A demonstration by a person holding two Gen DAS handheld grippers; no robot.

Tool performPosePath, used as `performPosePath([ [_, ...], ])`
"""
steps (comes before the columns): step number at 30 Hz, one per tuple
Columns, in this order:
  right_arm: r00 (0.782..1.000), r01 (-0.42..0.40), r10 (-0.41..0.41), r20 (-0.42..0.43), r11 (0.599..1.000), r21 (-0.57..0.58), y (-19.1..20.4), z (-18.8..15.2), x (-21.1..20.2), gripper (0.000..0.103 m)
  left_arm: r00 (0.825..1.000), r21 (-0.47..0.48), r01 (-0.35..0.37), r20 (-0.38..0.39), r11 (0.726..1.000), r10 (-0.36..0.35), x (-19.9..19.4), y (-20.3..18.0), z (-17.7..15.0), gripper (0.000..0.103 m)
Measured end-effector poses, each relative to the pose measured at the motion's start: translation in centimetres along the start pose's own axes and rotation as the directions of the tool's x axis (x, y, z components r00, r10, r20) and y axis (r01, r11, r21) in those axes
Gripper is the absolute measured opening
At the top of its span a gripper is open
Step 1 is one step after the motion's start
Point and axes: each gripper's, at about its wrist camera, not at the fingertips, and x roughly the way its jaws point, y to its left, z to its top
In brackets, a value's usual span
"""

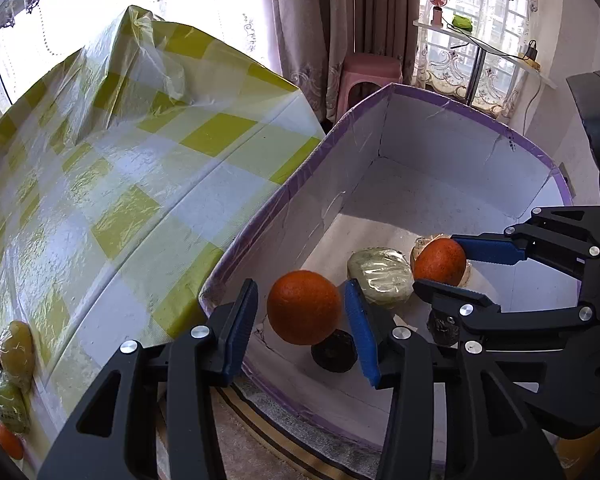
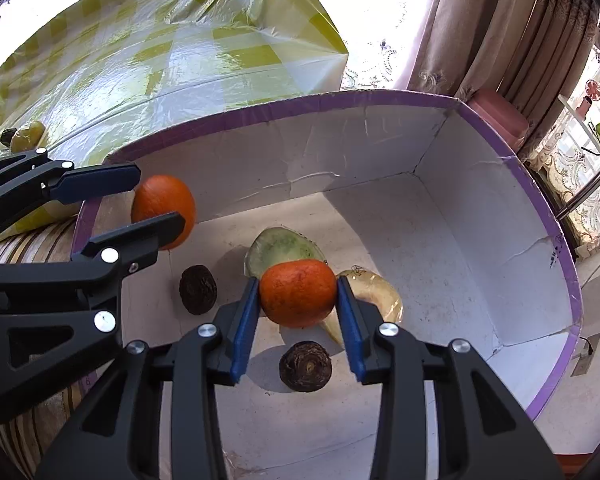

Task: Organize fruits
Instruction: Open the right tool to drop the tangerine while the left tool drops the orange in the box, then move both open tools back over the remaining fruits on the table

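My left gripper [image 1: 300, 288] hangs over the near corner of a white box with a purple rim [image 1: 380, 92]. An orange [image 1: 303, 307] sits between its blue pads, with a clear gap on the left side, so the jaws stand open around it. In the right wrist view, my right gripper [image 2: 297, 282] is shut on a second orange [image 2: 298, 294], both pads against its skin, above the box floor. Below lie a wrapped green fruit [image 2: 280, 248], a wrapped yellowish fruit [image 2: 376, 292] and two dark round fruits [image 2: 198, 290] [image 2: 306, 366].
A table with a yellow-and-white checked cloth [image 1: 140, 160] stands left of the box. Wrapped green fruits [image 1: 16, 344] and another orange [image 1: 8, 440] lie at the table's near left. A pink stool [image 1: 372, 72] and curtains stand behind the box. A striped rug [image 1: 260, 432] lies underneath.
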Motion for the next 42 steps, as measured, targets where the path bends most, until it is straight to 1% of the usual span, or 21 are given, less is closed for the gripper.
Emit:
performPosePath([
  [1,1.0,0.005,-0.005,0.004,1.0,0.003,0.0,0.0,-0.1,0.044,1.0,-0.006,-0.001,0.001,1.0,0.001,0.0,0.1,0.0,0.045],
  [6,1.0,0.004,-0.004,0.007,1.0,0.004,-0.2,0.0,-0.1,0.047,1.0,-0.02,0.0,0.008,1.0,0.001,-0.3,0.3,-0.1,0.046],
  [9,1.0,0.004,-0.004,0.011,1.0,-0.001,-0.1,-0.1,-0.2,0.054,1.0,-0.026,-0.001,0.013,1.0,0.002,-0.4,0.4,-0.1,0.047],
  [10,1.0,0.006,-0.006,0.016,1.0,-0.003,-0.1,-0.1,-0.3,0.057,1.0,-0.03,-0.001,0.016,1.0,0.001,-0.5,0.5,-0.2,0.047],
  [14,0.999,0.014,-0.014,0.03,1.0,-0.001,0.0,0.0,-0.6,0.063,0.999,-0.043,-0.001,0.041,0.999,0.003,-1.1,0.7,-0.2,0.054],
  [16,0.999,0.018,-0.018,0.033,1.0,-0.001,0.0,0.0,-0.7,0.066,0.998,-0.05,-0.005,0.055,0.999,0.008,-1.5,0.8,-0.3,0.055],
  [20,0.998,0.033,-0.033,0.044,0.999,-0.007,0.1,-0.1,-1.0,0.07,0.996,-0.087,-0.008,0.085,0.996,0.015,-2.5,1.5,-0.5,0.056],
  [22,0.998,0.036,-0.036,0.057,0.999,-0.003,0.1,-0.1,-1.4,0.072,0.995,-0.115,-0.006,0.103,0.993,0.018,-3.2,2.1,-0.7,0.058],
  [25,0.996,0.036,-0.035,0.079,0.999,-0.005,0.3,0.0,-2.1,0.075,0.992,-0.16,-0.008,0.125,0.987,0.029,-4.2,3.2,-1.1,0.058],
  [27,0.994,0.03,-0.029,0.107,0.999,-0.01,0.6,0.2,-2.7,0.077,0.99,-0.19,-0.012,0.138,0.982,0.038,-4.9,4.1,-1.4,0.058],
  [28,0.992,0.022,-0.021,0.121,1.0,-0.009,0.7,0.4,-3.0,0.08,0.989,-0.204,-0.014,0.142,0.979,0.043,-5.2,4.5,-1.6,0.059],
  [32,0.985,-0.004,0.005,0.173,1.0,-0.006,1.6,0.9,-4.2,0.081,0.985,-0.273,-0.021,0.156,0.962,0.066,-6.5,6.7,-2.7,0.059],
  [35,0.979,-0.016,0.016,0.205,1.0,-0.003,2.4,1.3,-5.0,0.083,0.981,-0.326,-0.04,0.165,0.945,0.098,-7.7,8.6,-3.8,0.059],
  [37,0.976,-0.028,0.029,0.215,1.0,-0.005,3.3,1.5,-5.3,0.085,0.978,-0.356,-0.046,0.172,0.933,0.114,-8.5,9.7,-4.7,0.059],
  [42,0.973,-0.063,0.073,0.221,0.997,-0.053,6.2,2.0,-5.6,0.085,0.97,-0.436,-0.075,0.177,0.897,0.167,-10.8,13.0,-7.2,0.059],
])
